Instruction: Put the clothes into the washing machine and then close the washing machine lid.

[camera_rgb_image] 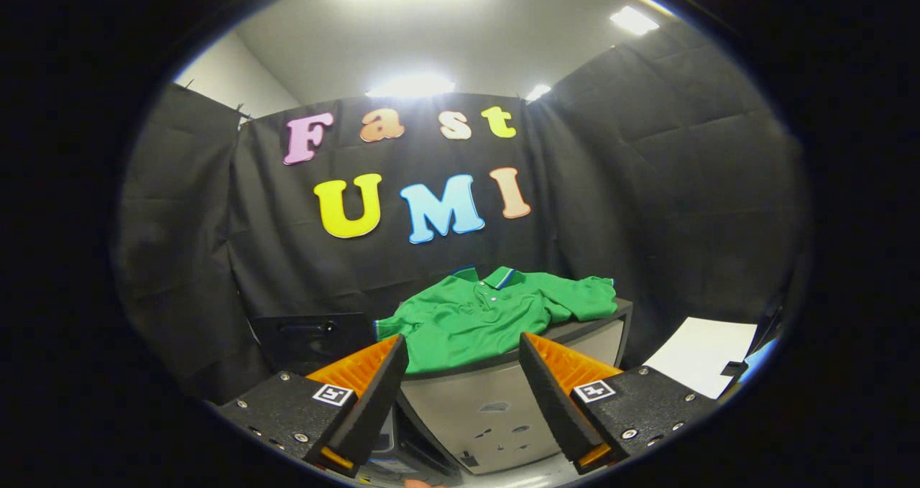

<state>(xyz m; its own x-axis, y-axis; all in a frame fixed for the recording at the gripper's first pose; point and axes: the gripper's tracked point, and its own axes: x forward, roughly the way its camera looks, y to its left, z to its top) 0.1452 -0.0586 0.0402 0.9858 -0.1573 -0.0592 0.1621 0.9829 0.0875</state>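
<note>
Green polo shirt (489, 315) is spread over the top of the grey washing machine (496, 394), just beyond the gripper (463, 348), which is wide open and holding nothing. I'd come down on a bunched fold near the front hem. Plenty of open air above; watch the machine's front edge.

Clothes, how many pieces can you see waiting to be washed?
1: a green polo shirt lies spread on top of the grey washing machine, just beyond the open gripper. More could be hidden under it.
</note>
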